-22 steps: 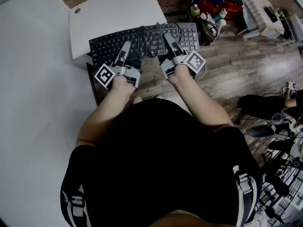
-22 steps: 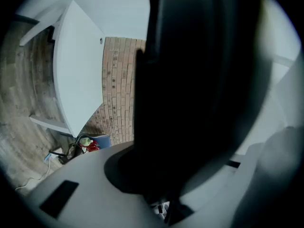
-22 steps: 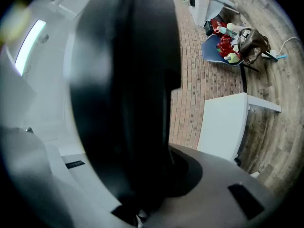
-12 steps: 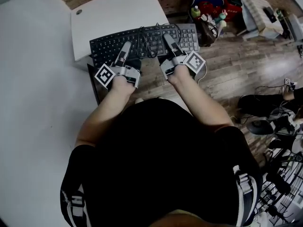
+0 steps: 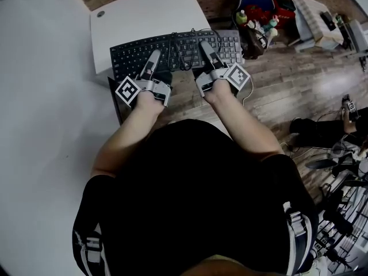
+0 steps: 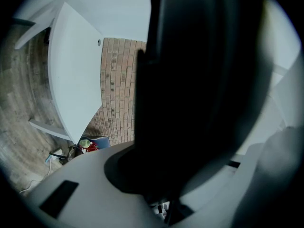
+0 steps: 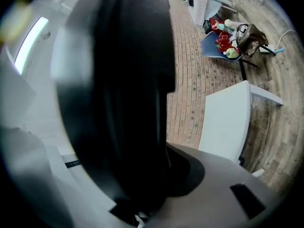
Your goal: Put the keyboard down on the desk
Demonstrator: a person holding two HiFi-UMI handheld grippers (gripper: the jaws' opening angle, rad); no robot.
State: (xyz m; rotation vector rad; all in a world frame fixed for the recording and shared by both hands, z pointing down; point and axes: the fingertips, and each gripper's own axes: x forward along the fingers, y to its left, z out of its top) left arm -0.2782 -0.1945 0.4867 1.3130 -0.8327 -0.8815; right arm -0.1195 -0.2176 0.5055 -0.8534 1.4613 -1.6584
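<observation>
Left gripper (image 5: 154, 56): jaws closed tight on the near edge of the keyboard (image 5: 179, 49); its dark slab fills the gap in the left gripper view. Right gripper (image 5: 204, 45): jaws wider, clamped on the same edge further right. I hold the keyboard level, left half over the near edge of the desk (image 5: 144, 13), right end over the floor. I cannot confirm contact with the desk. Step in hand, by my reading: placement. The next move calls for carrying it further onto the desk, lowering it flat, then releasing both jaws. Legible writing: none; key legends too small, marker cubes carry patterns only
</observation>
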